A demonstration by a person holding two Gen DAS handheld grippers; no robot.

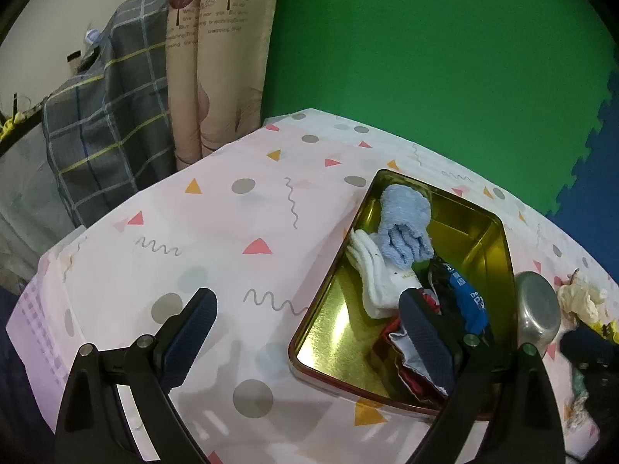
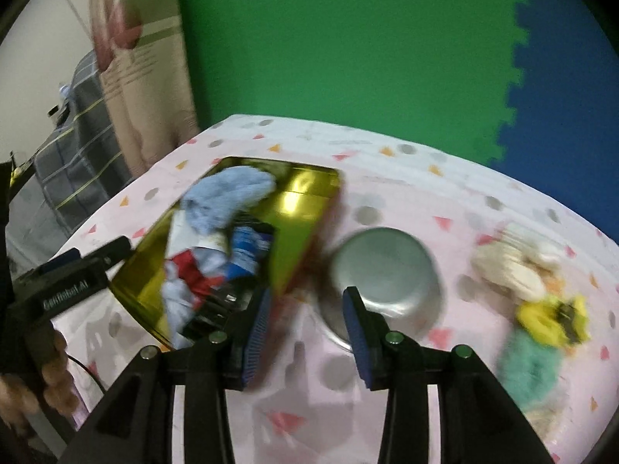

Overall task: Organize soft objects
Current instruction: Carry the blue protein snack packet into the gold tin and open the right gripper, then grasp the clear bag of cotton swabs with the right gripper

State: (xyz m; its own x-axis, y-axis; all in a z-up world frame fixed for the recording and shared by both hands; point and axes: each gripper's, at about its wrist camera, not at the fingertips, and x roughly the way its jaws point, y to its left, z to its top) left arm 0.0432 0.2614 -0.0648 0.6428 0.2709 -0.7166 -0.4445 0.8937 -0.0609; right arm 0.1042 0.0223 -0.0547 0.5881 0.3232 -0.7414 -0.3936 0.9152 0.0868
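A gold rectangular tin point(image 1: 336, 324) sits on the table and holds a light blue fluffy sock point(image 1: 404, 228), a white sock point(image 1: 377, 282), a blue printed item point(image 1: 470, 303) and red and dark cloth point(image 1: 410, 371). My left gripper point(image 1: 305, 301) is open and empty, its right finger over the tin's near end. In the right wrist view the tin point(image 2: 298, 208) lies left of centre. My right gripper point(image 2: 307, 305) is open and empty, between the tin and an upturned metal bowl point(image 2: 383, 263). Cream point(image 2: 506, 266), yellow point(image 2: 549, 317) and green point(image 2: 530, 363) soft items lie at the right.
The table has a pink patterned cloth point(image 1: 216, 232). The metal bowl point(image 1: 537, 309) stands right beside the tin. A plaid cloth point(image 1: 104, 123) and a curtain hang behind the table's left. A green and blue foam wall point(image 2: 348, 58) is behind. The right wrist view is blurred.
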